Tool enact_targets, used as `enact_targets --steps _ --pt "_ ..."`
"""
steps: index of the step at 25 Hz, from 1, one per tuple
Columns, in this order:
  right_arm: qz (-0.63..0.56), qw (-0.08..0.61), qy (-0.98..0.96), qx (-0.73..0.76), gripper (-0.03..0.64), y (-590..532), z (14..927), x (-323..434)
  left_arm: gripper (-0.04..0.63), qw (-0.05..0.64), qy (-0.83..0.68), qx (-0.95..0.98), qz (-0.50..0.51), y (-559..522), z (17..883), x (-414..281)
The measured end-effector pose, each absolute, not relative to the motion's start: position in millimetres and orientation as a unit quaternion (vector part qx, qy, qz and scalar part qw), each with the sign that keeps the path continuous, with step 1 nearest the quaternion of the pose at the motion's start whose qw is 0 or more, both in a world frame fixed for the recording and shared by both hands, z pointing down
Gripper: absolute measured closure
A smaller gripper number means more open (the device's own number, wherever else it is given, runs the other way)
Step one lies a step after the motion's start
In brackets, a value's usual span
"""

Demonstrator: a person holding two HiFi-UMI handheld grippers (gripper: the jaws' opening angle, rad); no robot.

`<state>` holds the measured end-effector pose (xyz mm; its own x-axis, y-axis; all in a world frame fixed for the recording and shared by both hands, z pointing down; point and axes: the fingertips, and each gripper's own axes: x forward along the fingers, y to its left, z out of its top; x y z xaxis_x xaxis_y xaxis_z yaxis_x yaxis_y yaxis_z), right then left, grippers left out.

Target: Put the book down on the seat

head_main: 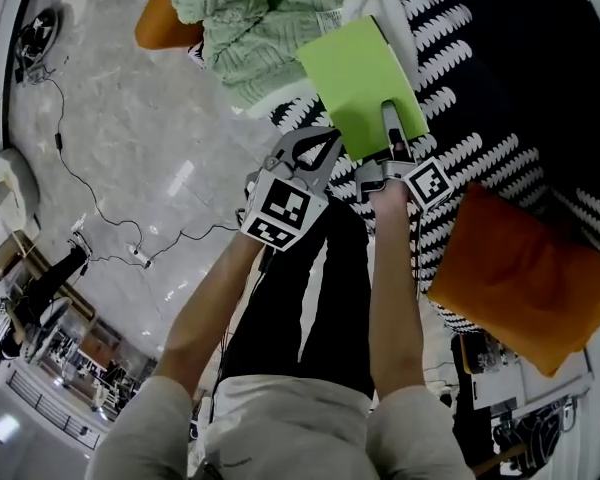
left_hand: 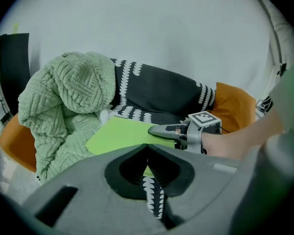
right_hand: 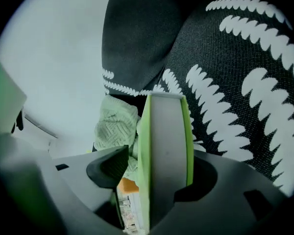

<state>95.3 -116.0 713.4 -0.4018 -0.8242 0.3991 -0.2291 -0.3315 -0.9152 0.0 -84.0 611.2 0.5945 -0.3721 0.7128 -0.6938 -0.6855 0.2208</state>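
The thin bright green book [head_main: 360, 83] lies on the black-and-white seat [head_main: 500, 63]. The right gripper [head_main: 390, 118] has its fingers wide and loose around it. The left gripper [head_main: 330, 140] has its fingers closed and empty.

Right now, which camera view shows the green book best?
The head view: the green book shows nearly its whole cover on the patterned seat. The left gripper view shows the cover at a flat angle, partly hidden. The right gripper view shows only its page edge, close up.
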Motion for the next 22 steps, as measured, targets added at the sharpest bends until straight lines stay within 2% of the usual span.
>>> enact_targets --steps 3,7,12,22 --pt "-0.654 0.228 0.514 -0.505 0.357 -117 713 103 0.586 0.239 -0.305 0.861 0.329 -77 611 3" --pt "-0.650 0.216 0.501 -0.530 0.350 -111 712 115 0.586 0.235 -0.305 0.861 0.331 -74 609 -1" --pt "-0.632 0.139 0.520 -0.557 0.345 -96 713 118 0.586 0.232 -0.295 0.868 0.326 -71 608 8" --pt "-0.627 0.158 0.512 -0.566 0.346 -57 699 115 0.586 0.236 -0.287 0.871 0.322 -46 605 3"
